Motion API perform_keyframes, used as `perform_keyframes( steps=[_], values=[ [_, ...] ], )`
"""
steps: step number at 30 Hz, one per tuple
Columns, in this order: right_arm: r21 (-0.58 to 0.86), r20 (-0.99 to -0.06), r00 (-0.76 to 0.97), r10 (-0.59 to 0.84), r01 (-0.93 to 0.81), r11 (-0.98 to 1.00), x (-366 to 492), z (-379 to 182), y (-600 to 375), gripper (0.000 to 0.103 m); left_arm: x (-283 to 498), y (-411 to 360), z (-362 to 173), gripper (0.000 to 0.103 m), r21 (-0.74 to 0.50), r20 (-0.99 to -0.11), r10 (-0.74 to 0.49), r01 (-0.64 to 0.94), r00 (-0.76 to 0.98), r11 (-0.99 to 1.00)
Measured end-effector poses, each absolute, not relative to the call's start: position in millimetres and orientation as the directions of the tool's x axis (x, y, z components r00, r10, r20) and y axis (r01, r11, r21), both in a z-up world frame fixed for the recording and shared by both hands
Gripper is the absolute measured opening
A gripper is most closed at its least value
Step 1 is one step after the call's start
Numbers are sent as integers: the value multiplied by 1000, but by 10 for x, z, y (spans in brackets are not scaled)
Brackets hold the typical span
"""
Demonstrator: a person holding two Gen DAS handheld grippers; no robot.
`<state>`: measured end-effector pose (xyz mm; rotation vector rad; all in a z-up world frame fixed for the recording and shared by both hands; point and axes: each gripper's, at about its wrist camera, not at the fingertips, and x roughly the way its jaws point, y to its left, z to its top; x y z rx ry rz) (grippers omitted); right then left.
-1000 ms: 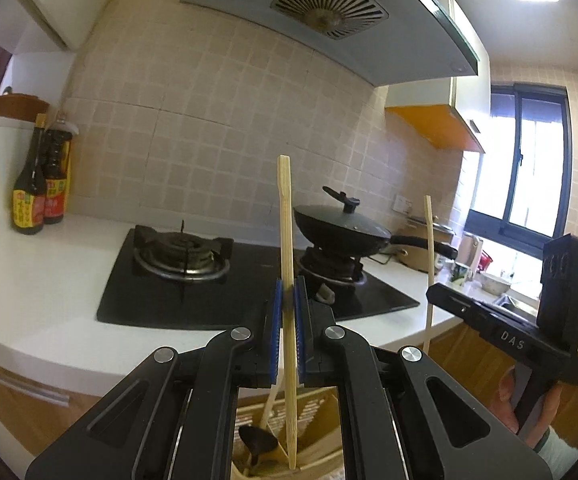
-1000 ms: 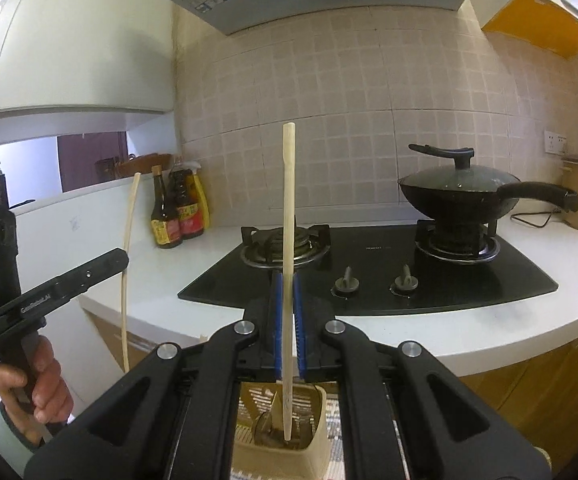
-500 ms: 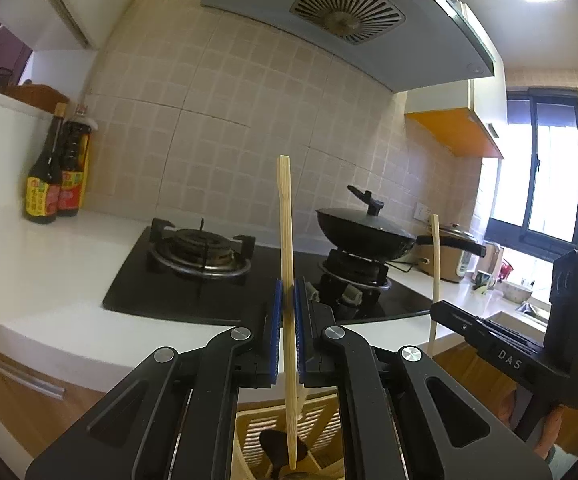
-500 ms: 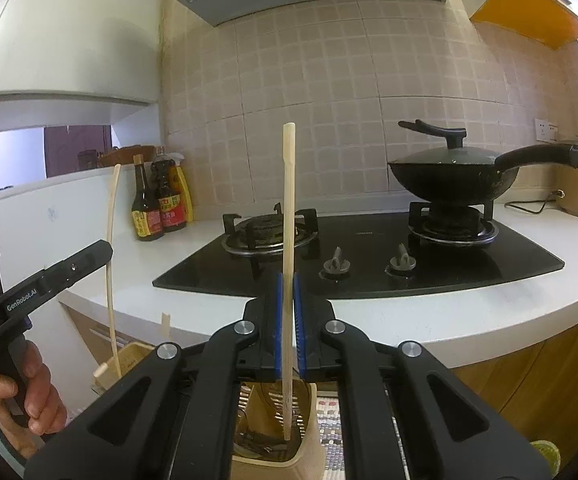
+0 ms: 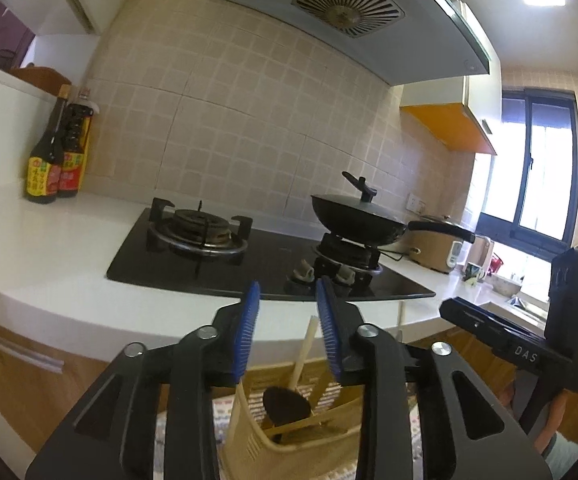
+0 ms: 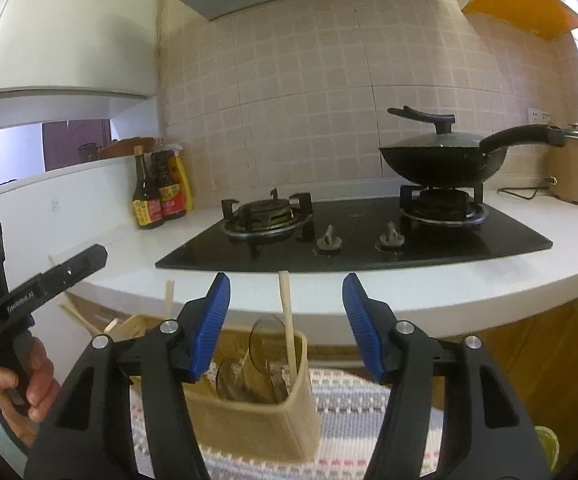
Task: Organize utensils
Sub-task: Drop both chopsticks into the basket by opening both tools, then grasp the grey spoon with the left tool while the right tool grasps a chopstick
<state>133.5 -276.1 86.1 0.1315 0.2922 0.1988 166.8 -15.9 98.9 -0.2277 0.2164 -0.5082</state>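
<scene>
Tiled kitchen; right tongs marked "DAS"; left tongs lettering blurred.

The white counter edge overhangs just behind the utensil holder. Chopsticks and spoons stick up from the holder, crowding its mouth; beside it the striped mat lies bare.

My left gripper is matte black, with ribbed blue pads lining its jaws and round silver screws at the linkage pivots. My right gripper matches it, and its black body reads "DAS" in white, with a small green light above that lettering. A pale teal cuff shows below the hand on the left gripper's handle.
</scene>
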Motion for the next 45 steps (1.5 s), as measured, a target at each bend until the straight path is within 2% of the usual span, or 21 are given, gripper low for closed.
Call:
perform_keyframes(
  steps=[9, 12, 14, 18, 21, 24, 27, 29, 33, 38, 40, 45],
  values=[
    [132, -337, 922, 189, -153, 979, 1012, 988, -2733, 55, 1290, -113, 1201, 35, -238, -134, -511, 473, 849, 848],
    [120, -395, 899, 188, -153, 981, 908, 1003, -2674, 55, 1118, -98, 1273, 43, -233, -134, -521, 485, 843, 843],
    [113, -452, 871, 193, -158, 981, 840, 967, -2612, 55, 995, -103, 1295, 44, -222, -151, -532, 495, 833, 840],
    [83, -612, 768, 189, -175, 981, 697, 746, -2426, 55, 752, -127, 1261, 48, -202, -245, -519, 480, 819, 853],
    [83, -709, 683, 172, -162, 983, 596, 481, -2313, 55, 592, -154, 1142, 56, -180, -373, -448, 410, 813, 894],
    [96, -818, 556, 148, -122, 988, 504, 77, -2230, 55, 477, -189, 886, 57, -171, -503, -419, 389, 756, 905],
    [151, -870, 458, 184, -108, 983, 425, -202, -2209, 52, 400, -266, 580, 57, -135, -635, -379, 387, 673, 912],
    [179, -895, 397, 204, -100, 979, 366, -354, -2202, 49, 385, -296, 424, 57, -128, -687, -365, 390, 629, 912],
    [200, -916, 340, 215, -77, 977, 266, -513, -2187, 36, 342, -343, 120, 55, -172, -767, -386, 415, 513, 894],
    [184, -926, 322, 196, -69, 981, 187, -569, -2124, 31, 289, -387, -138, 55, -219, -814, -408, 432, 413, 875],
    [187, -929, 311, 201, -75, 979, 163, -564, -2081, 26, 268, -410, -236, 51, -218, -834, -399, 437, 381, 873],
    [129, -938, 310, 154, -100, 987, 164, -579, -1927, 25, 197, -546, -398, 45, -208, -866, -380, 459, 324, 864]
  ],
)
